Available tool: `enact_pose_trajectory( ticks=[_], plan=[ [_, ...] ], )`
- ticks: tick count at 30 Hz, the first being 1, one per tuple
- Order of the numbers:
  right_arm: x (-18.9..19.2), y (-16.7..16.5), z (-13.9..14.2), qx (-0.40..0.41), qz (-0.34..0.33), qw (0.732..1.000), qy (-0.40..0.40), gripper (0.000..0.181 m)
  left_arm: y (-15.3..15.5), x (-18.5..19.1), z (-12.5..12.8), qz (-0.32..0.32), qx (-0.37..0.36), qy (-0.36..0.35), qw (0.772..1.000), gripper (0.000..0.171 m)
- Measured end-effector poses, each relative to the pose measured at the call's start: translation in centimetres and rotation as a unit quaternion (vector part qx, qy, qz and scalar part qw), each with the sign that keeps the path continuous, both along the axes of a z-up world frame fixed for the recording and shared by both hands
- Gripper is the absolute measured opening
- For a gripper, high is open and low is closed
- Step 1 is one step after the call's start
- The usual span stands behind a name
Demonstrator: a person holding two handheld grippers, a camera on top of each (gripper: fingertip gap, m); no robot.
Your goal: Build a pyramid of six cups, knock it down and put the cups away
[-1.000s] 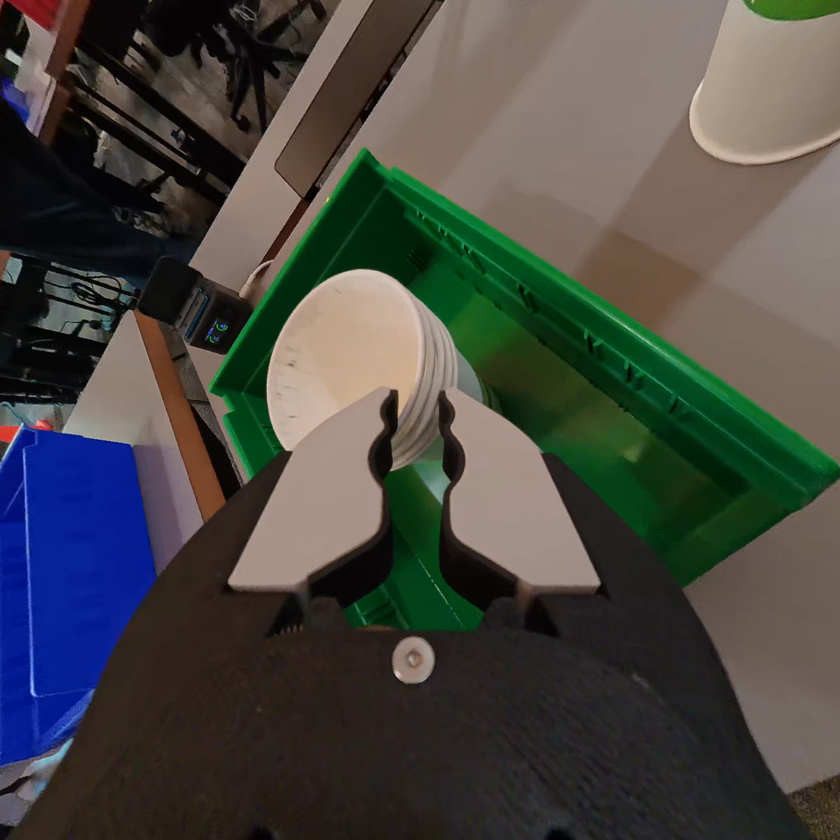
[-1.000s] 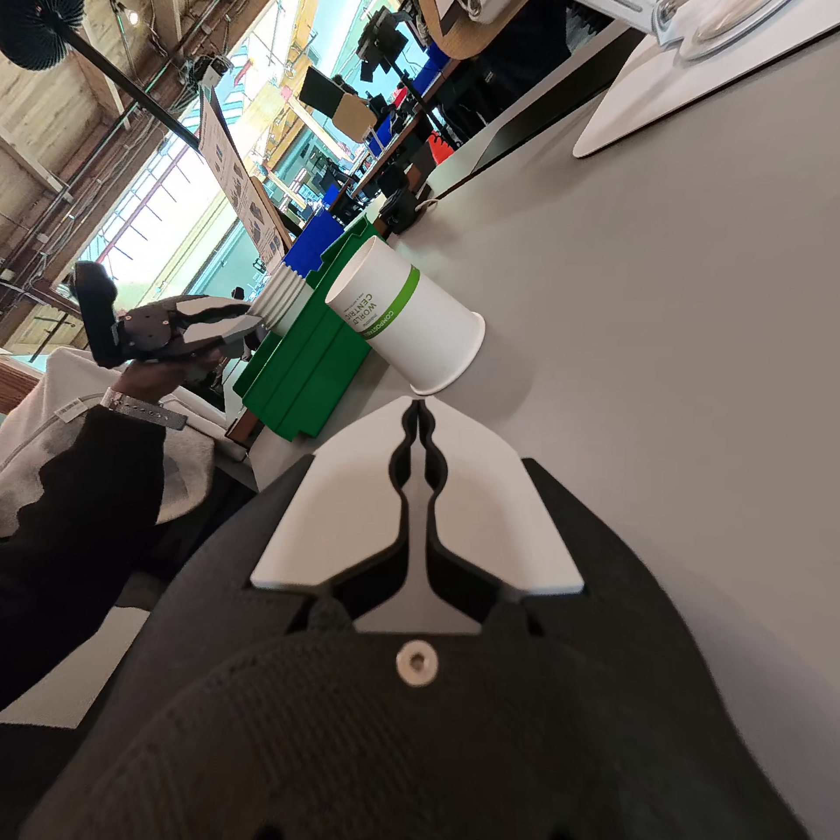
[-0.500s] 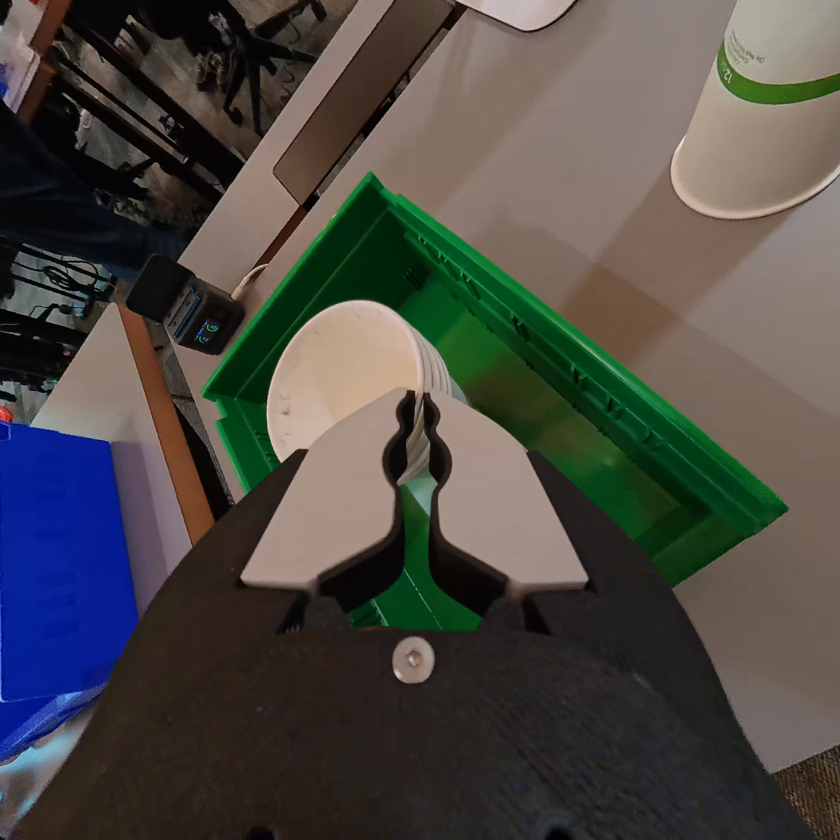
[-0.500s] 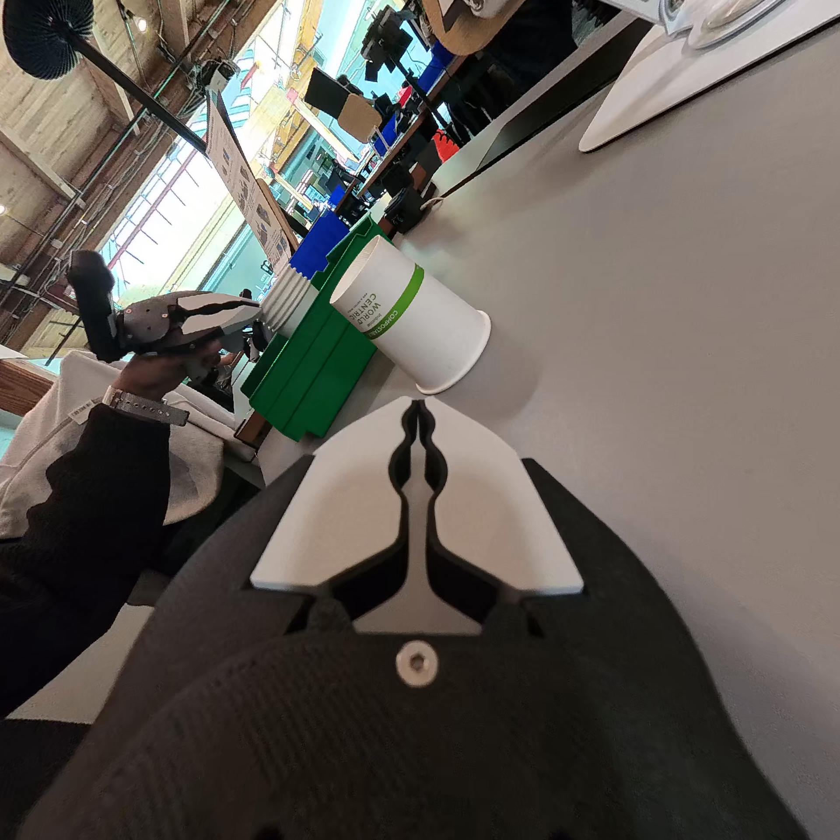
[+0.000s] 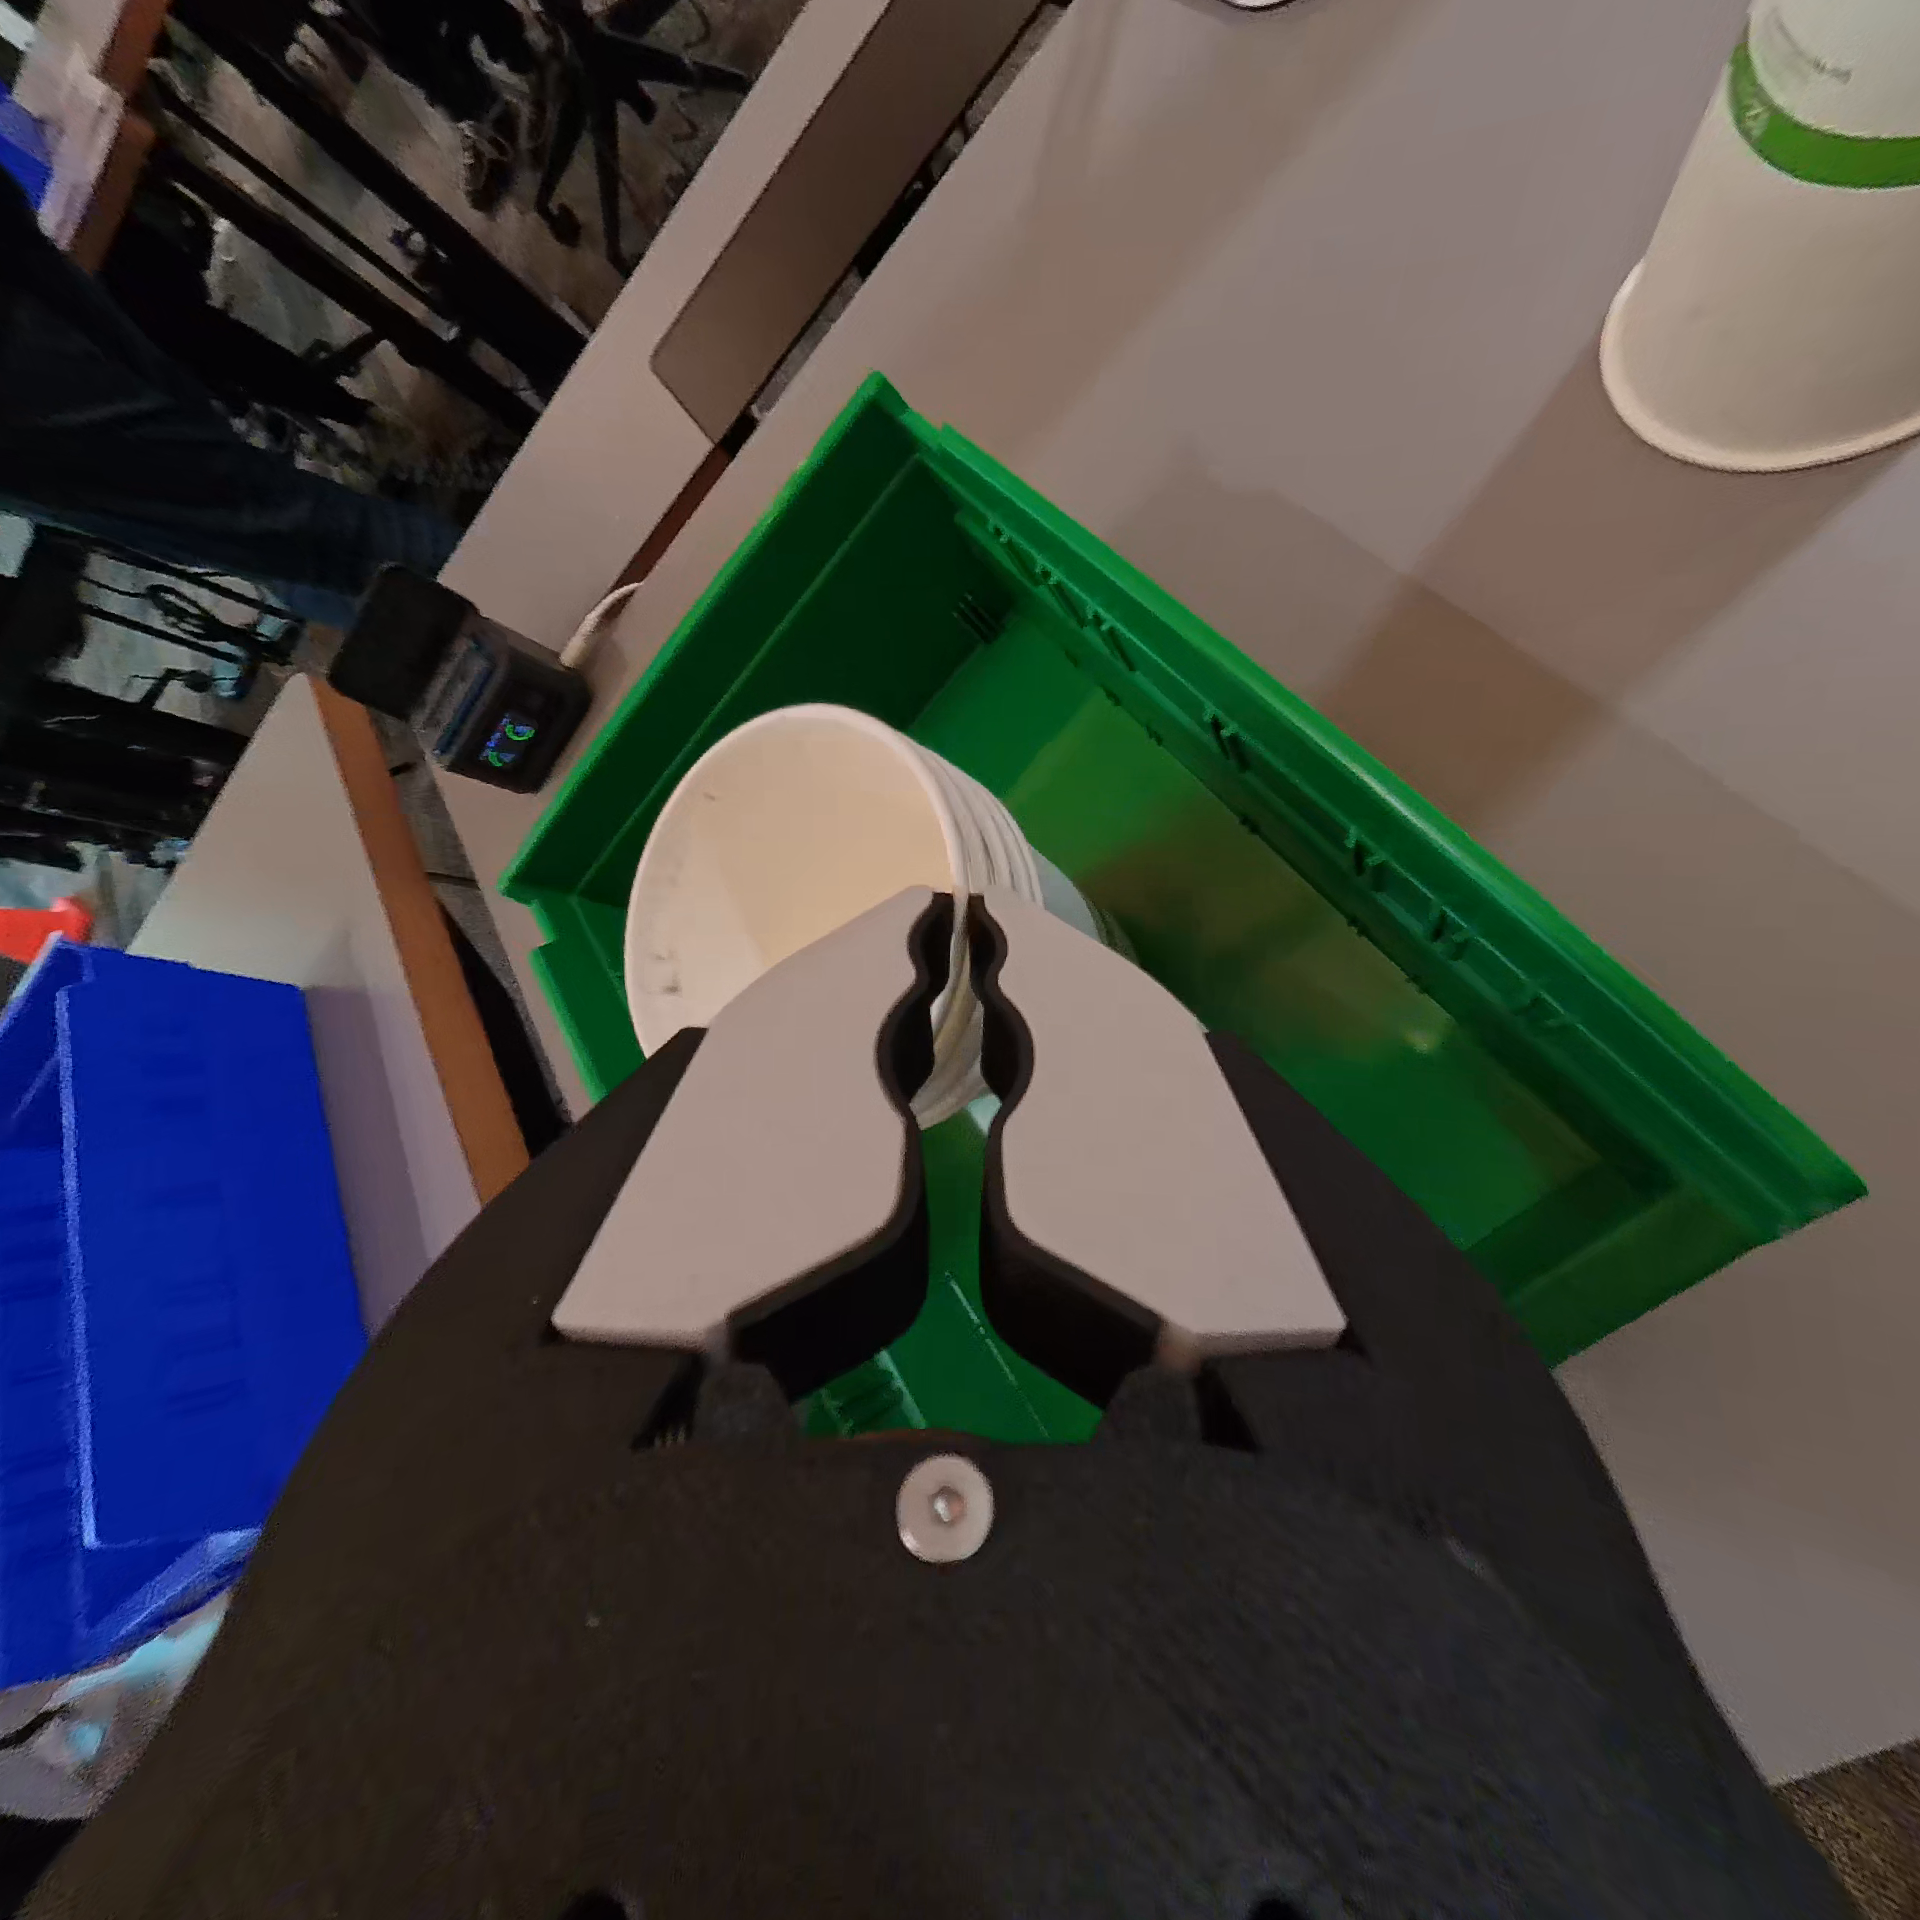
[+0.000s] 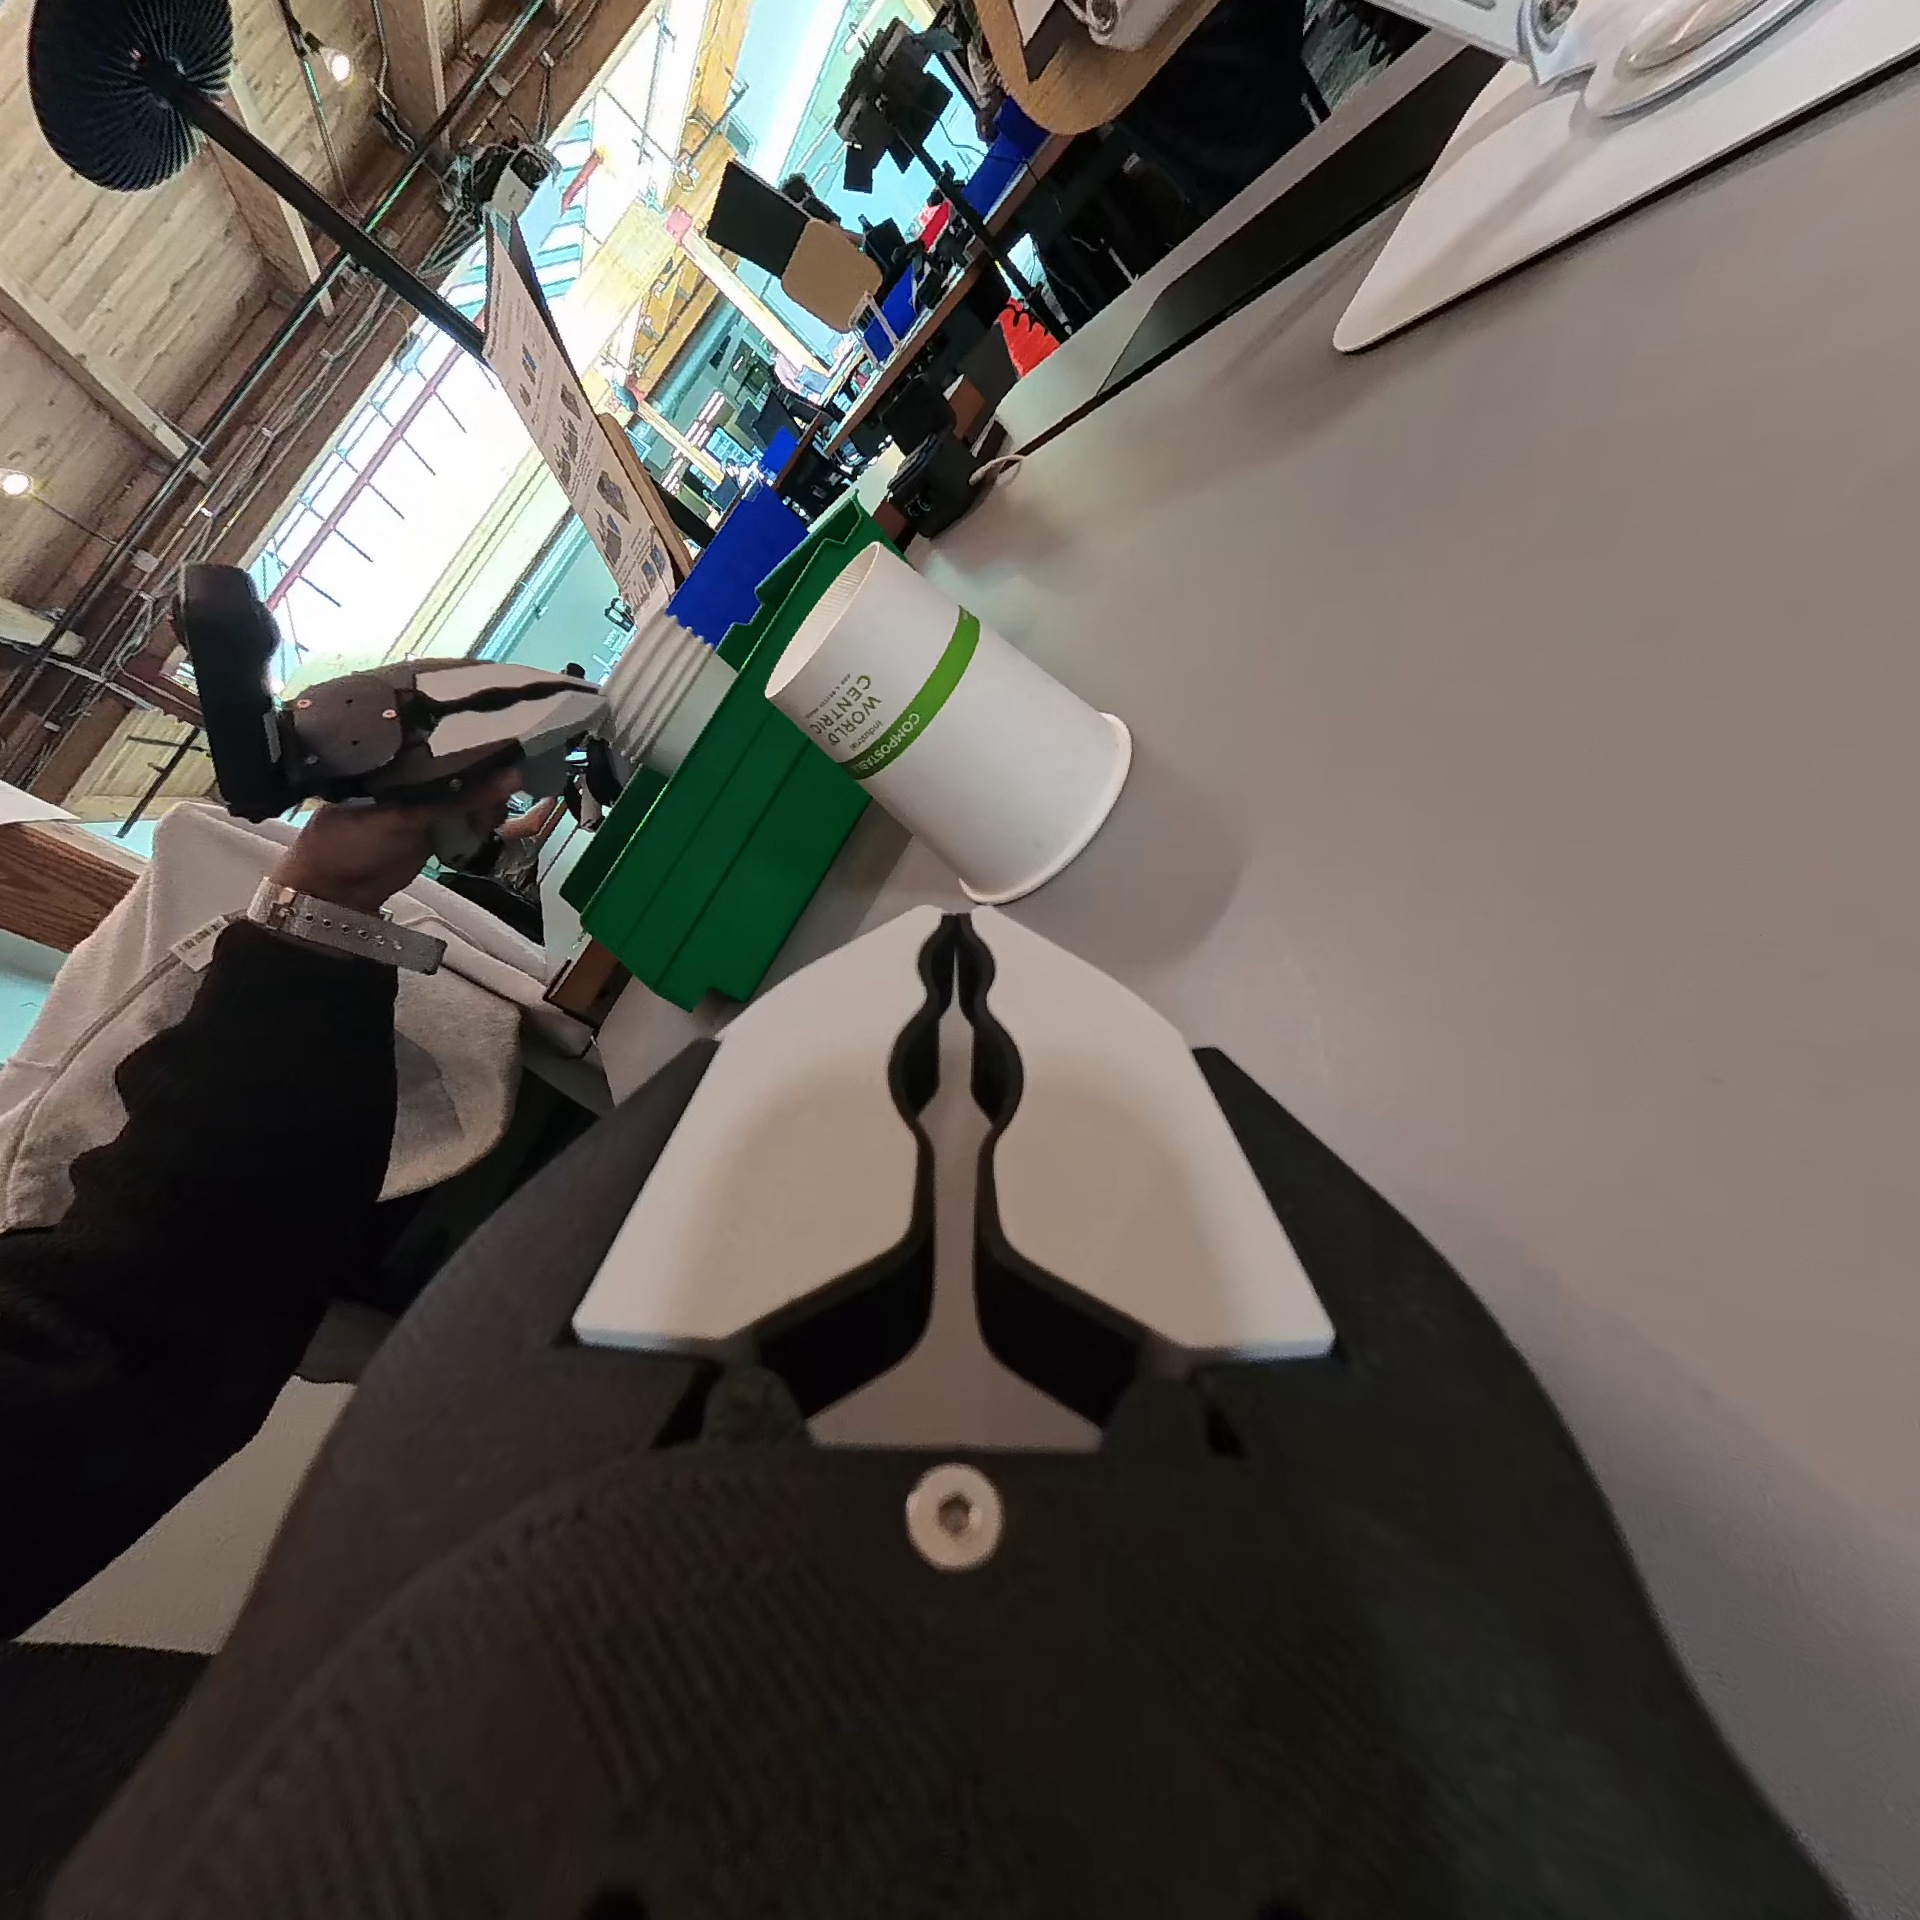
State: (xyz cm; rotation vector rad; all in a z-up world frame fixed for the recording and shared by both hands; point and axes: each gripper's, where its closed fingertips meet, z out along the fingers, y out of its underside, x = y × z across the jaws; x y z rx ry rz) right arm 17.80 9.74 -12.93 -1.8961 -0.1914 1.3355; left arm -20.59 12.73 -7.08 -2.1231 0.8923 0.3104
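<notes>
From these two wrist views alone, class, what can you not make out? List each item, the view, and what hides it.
- Lower part of the stack of paper cups: left wrist view, hidden by the left gripper.
- Base of the upturned cup: left wrist view, cut off by the top edge.
- Inside of the green bin: right wrist view, hidden by its own wall.

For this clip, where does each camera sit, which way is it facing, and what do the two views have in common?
Left wrist view: on the left gripper, looking down into the green bin; its fingers pinch the rim of a stack of paper cups.
Right wrist view: on the right gripper, low over the grey table, facing the upside-down cup; fingers closed and empty, a dark sleeve at left.
Shared: bin, cup stack, upside-down cup, left gripper.
</notes>
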Motion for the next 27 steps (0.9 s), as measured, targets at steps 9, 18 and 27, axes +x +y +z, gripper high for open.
enact_pose_trajectory(
  ticks=[9, 18, 27],
  plan=[
    [0.1, 0.1, 0.0, -0.001, -0.001, 1.000, 0.001, 0.000, 0.9, -1.4, 4.9, 0.039, 0.108, 0.018, 0.993, 0.005],
    [-0.1, 0.0, -0.1, -0.002, 0.001, 1.000, 0.003, 0.000, -0.9, 0.2, 16.0, 0.071, 0.303, 0.020, 0.950, 0.004],
    [-1.4, -1.3, 2.0, 0.038, 0.033, 0.998, 0.032, 0.010, -4.3, 12.0, 21.7, -0.038, 0.374, -0.116, 0.919, 0.004]
  ],
)
